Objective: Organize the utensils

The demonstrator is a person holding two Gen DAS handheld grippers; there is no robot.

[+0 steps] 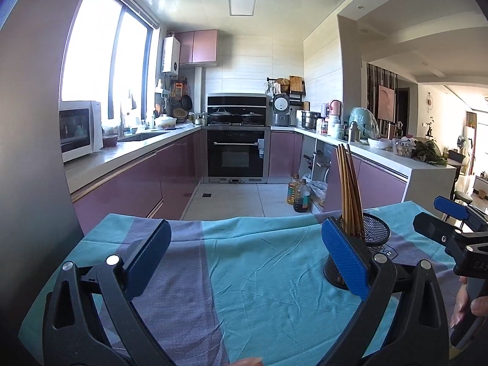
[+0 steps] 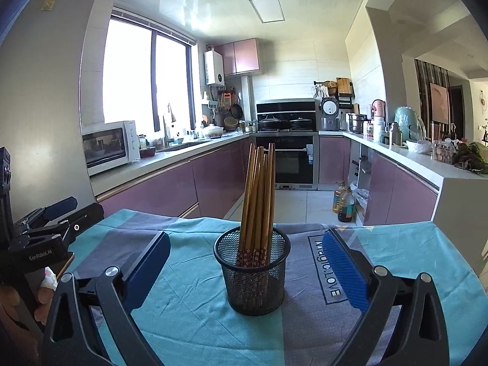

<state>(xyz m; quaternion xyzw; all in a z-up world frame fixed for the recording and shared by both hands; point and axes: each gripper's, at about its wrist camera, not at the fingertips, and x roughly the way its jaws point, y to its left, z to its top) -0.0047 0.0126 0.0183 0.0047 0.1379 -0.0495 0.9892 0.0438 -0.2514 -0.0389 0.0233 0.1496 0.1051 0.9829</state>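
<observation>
Brown chopsticks stand bundled in a black mesh cup on the cloth-covered tabletop. Left tool and right tool both gape wide, empty.

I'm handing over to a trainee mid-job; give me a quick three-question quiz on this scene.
1. True or false: all chopsticks stand in the mesh cup.
2. What is between the right hand-held gripper's jaws? A) nothing B) the cup C) a spoon
3. Fill in: both hand-held grippers, left included, are ____.

Key: 1 true, none lie on the cloth. 2 B, but the pads stand clear of it. 3 open.
</observation>
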